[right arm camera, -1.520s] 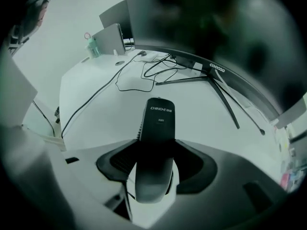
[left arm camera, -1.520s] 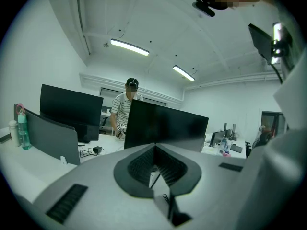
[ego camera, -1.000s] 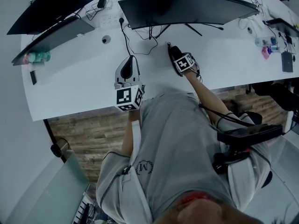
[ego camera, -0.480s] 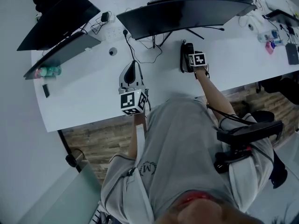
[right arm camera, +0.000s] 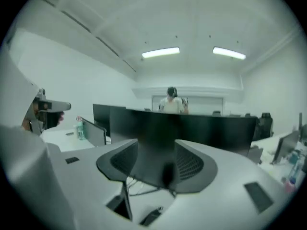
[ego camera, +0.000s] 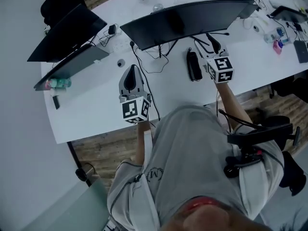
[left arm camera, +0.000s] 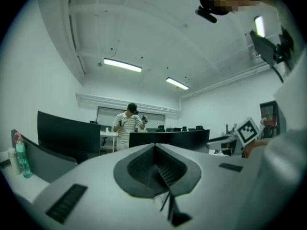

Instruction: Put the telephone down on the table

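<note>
Right gripper view: right gripper (right arm camera: 154, 169) spread wide and empty, held clear of the telephone (ego camera: 194, 65) lying flat on the table (ego camera: 96, 105) just beside it, apparently set down; left gripper (left arm camera: 156, 171) clenched on nothing, idle, seemingly unneeded.

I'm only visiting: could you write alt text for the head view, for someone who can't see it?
Seen from above, a black telephone lies on a curved white table, free of the right gripper beside it. A person in a grey shirt holds that and the left gripper in front of a wide curved monitor.
</note>
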Tool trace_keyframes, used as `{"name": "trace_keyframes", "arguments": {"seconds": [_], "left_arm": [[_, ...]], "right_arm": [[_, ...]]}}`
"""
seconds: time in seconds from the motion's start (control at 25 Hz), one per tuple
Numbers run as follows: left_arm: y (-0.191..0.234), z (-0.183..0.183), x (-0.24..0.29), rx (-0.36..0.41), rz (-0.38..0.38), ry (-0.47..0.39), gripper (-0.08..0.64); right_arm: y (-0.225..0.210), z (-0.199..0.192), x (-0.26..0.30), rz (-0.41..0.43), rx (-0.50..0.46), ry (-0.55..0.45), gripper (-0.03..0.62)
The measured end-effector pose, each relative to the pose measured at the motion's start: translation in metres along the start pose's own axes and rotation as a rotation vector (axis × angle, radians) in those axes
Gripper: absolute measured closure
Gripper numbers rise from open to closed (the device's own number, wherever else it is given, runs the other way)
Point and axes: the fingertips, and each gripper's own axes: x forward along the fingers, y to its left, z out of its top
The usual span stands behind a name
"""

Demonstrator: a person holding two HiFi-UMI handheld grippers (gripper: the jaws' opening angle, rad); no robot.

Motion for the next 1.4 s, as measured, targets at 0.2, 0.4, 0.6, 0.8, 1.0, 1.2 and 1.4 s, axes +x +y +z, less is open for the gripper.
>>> {"name": "trace_keyframes", "arguments": {"seconds": [0.2, 0.4, 0.6, 0.8, 1.0, 1.2, 1.4], "left_arm": [[-0.024, 0.059, -0.016, 0.080, -0.037, -0.138, 0.557], [-0.042, 0.101, -0.036, 0.171, -0.060, -0.250, 0.557], [-0.040, 0.107, -0.048, 0.178, -0.056, -0.267, 0.557], [-0.033, 0.104, -0.050, 0.162, -0.039, -0.263, 0.557], [-0.029, 0.101, -0.047, 0.139, -0.034, -0.261, 0.557], [-0.028, 0.098, -0.049, 0.126, -0.028, -0.264, 0.557], [-0.031, 0.089, -0.050, 0.097, -0.024, -0.253, 0.557]], "right_arm": [[0.032, 0.137, -0.074, 0.023, -0.139, -0.388, 0.356], [0.043, 0.189, -0.119, 0.013, -0.186, -0.571, 0.396], [0.048, 0.195, -0.129, -0.006, -0.197, -0.593, 0.538], [0.054, 0.193, -0.123, 0.015, -0.163, -0.578, 0.546], [0.065, 0.190, -0.119, 0.048, -0.184, -0.561, 0.571], [0.067, 0.186, -0.118, 0.061, -0.169, -0.549, 0.575], [0.066, 0.184, -0.122, 0.075, -0.165, -0.535, 0.577]]}}
